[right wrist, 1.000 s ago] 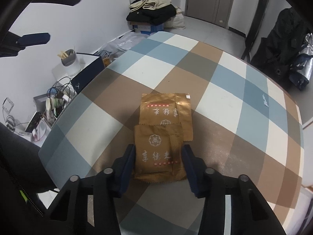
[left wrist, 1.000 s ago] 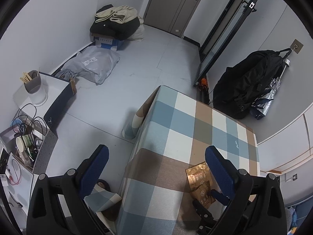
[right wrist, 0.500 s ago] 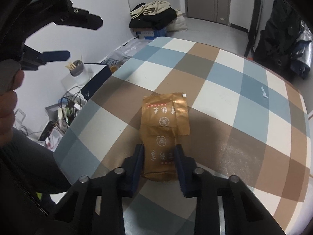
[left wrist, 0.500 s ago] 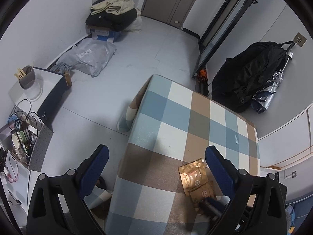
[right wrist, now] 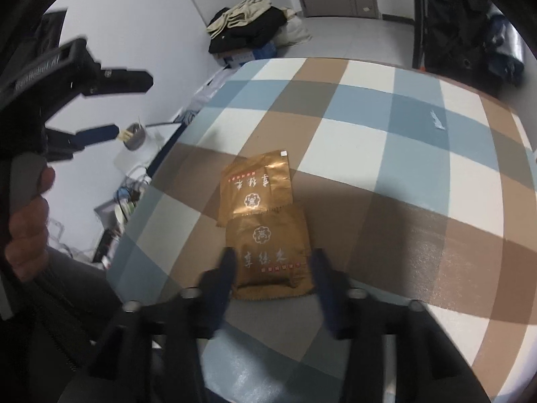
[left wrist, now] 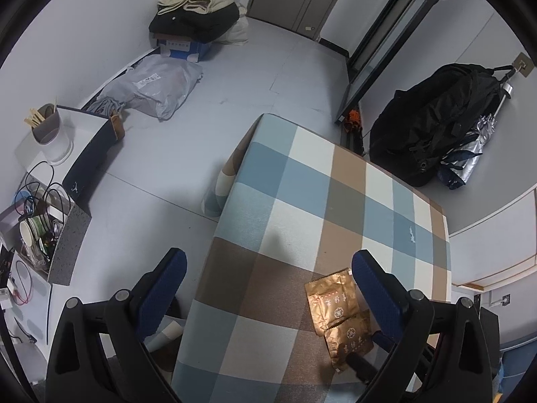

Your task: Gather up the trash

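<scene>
a: where's the trash?

b: two gold packets on the checked tablecloth (right wrist: 386, 141), lying end to end. the near packet (right wrist: 268, 255) overlaps the bottom edge of the far packet (right wrist: 255, 184). both lie flat, print side up.

a: and the right gripper (right wrist: 272, 268)?

b: low over the table, one finger on either side of the near packet. its jaws are opening, and the packet sits between them, but the pads stand off its edges, so nothing is pinched. the fingers are blurred.

a: the left gripper (left wrist: 266, 277)?

b: spread wide, nothing between the fingers. from its own camera it hangs over the table's near left corner, one finger over the floor, the other just beside the packets. in the right view it shows at the left edge, held by a hand (right wrist: 28, 221), well apart from the packets.

a: anything else on the cloth?

b: a small pale scrap (right wrist: 436, 121) on a blue square toward the far right. what it is, i cannot tell.

a: around the table?

b: a pile of clothes (left wrist: 194, 13) on a box by the wall, a grey bag (left wrist: 157, 84) on the floor, a black bag (left wrist: 436, 117) hanging at the right.
</scene>
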`<state>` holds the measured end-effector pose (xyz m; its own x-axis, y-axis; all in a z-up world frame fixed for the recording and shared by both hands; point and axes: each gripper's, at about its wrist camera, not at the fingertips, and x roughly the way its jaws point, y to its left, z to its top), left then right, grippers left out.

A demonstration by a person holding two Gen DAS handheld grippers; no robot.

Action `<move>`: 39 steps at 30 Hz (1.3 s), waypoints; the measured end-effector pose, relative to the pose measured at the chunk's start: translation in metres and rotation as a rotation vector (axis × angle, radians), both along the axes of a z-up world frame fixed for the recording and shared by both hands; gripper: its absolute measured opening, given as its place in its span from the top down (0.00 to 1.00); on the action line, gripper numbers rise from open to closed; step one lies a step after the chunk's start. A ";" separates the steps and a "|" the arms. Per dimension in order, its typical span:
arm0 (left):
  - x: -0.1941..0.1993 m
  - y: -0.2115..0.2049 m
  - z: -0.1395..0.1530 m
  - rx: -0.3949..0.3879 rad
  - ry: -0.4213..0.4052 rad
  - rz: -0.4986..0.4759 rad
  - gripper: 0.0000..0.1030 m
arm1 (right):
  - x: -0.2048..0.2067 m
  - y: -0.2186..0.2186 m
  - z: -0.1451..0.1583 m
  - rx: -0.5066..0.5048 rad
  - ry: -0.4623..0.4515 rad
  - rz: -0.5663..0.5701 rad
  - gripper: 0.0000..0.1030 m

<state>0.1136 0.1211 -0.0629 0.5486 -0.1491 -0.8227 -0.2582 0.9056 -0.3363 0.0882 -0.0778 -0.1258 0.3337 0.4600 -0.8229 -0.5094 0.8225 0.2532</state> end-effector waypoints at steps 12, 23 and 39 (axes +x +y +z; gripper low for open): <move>-0.003 0.013 -0.006 -0.024 0.016 0.023 0.06 | -0.010 0.035 -0.009 -0.222 -0.148 0.056 0.44; -0.002 0.002 -0.008 -0.024 0.026 -0.014 0.06 | -0.009 0.017 0.000 -0.091 -0.060 0.073 1.00; 0.012 -0.045 -0.030 0.014 0.101 -0.197 0.06 | 0.003 -0.022 0.015 0.006 -0.031 -0.045 0.95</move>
